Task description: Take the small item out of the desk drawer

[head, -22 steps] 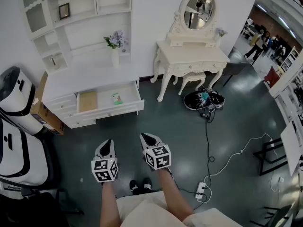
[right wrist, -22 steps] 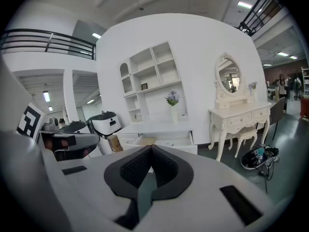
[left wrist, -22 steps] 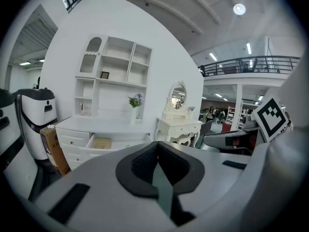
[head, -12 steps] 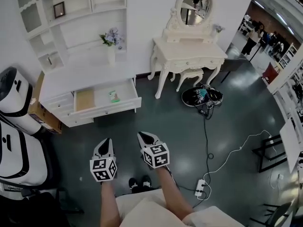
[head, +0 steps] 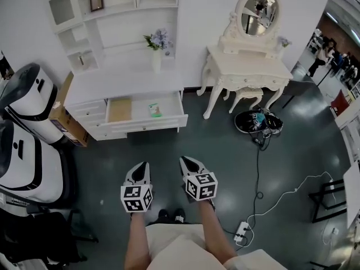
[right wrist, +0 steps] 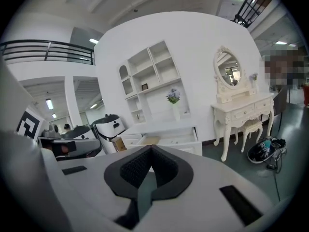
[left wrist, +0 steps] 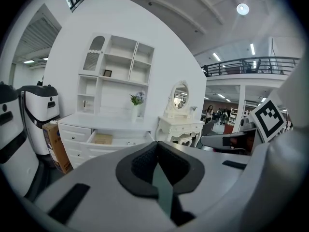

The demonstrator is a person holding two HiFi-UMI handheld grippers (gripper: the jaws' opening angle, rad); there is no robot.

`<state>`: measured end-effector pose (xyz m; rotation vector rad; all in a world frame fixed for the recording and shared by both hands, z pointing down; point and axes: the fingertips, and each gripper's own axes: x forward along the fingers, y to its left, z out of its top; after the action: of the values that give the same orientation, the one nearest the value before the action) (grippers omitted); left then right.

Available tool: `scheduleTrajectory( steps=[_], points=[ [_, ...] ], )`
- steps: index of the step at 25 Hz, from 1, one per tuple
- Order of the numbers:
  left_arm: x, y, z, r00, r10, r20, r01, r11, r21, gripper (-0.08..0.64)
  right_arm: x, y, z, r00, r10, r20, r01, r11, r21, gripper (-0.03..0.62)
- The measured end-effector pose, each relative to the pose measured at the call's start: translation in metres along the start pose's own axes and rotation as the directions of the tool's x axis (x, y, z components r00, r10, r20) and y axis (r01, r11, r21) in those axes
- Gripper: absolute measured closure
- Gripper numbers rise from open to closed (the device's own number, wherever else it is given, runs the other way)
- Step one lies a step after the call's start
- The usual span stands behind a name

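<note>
Across the dark floor (head: 225, 151), against the white wall, the desk (head: 124, 86) is seen with its drawer (head: 171, 107) already pulled out, so the opening step can be counted as done. Inside the drawer, the small item (head: 154, 109) is lying flat on the white bottom. It is a greenish packet or card, too small to be identified. It is set to the right of a tan panel (head: 120, 109) and apart from it. Nothing has yet been taken out.

The left gripper (head: 139, 169) and the right gripper (head: 187, 163) are held side by side low in front of the person. They are well apart from the desk, with bare floor between them and the drawer. Both pairs of jaws are pressed together, and nothing is caught between them in either gripper view.

What is left, it may be judged, is nearly the whole task. The desk has to be approached, one gripper opened and lowered over the item, the jaws closed on it, and the item lifted clear of the drawer.
</note>
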<state>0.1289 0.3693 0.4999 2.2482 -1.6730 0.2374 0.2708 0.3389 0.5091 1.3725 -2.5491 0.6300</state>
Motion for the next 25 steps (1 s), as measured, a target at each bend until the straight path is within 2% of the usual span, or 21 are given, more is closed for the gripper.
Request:
scheduleTrajectory(
  steps=[8, 14, 16, 19, 25],
  points=[
    [0.014, 0.021, 0.005, 0.999, 0.038, 0.020, -0.037, 0.999, -0.017, 0.543, 0.014, -0.005, 0.021, 0.994, 0.092, 0.054, -0.094, 0.995, 0.037, 0.568],
    [0.042, 0.043, 0.005, 1.000, 0.028, 0.012, -0.028, 0.999, -0.026, 0.543, 0.048, -0.007, 0.023, 0.990, 0.131, 0.044, -0.132, 0.991, 0.021, 0.568],
    [0.059, 0.058, 0.008, 1.000, 0.024, 0.008, -0.024, 0.999, -0.025, 0.543, 0.069, -0.009, 0.029, 0.990, 0.137, 0.044, -0.138, 0.990, 0.015, 0.568],
    [0.090, 0.089, 0.021, 1.000, 0.020, 0.007, -0.020, 1.000, -0.020, 0.543, 0.111, -0.015, 0.041, 0.989, 0.141, 0.045, -0.143, 0.988, 0.053, 0.568],
    [0.165, 0.174, 0.058, 1.000, -0.008, 0.001, 0.008, 1.000, -0.012, 0.543, 0.224, -0.016, 0.064, 0.990, 0.137, 0.032, -0.140, 0.984, 0.114, 0.568]
  ],
)
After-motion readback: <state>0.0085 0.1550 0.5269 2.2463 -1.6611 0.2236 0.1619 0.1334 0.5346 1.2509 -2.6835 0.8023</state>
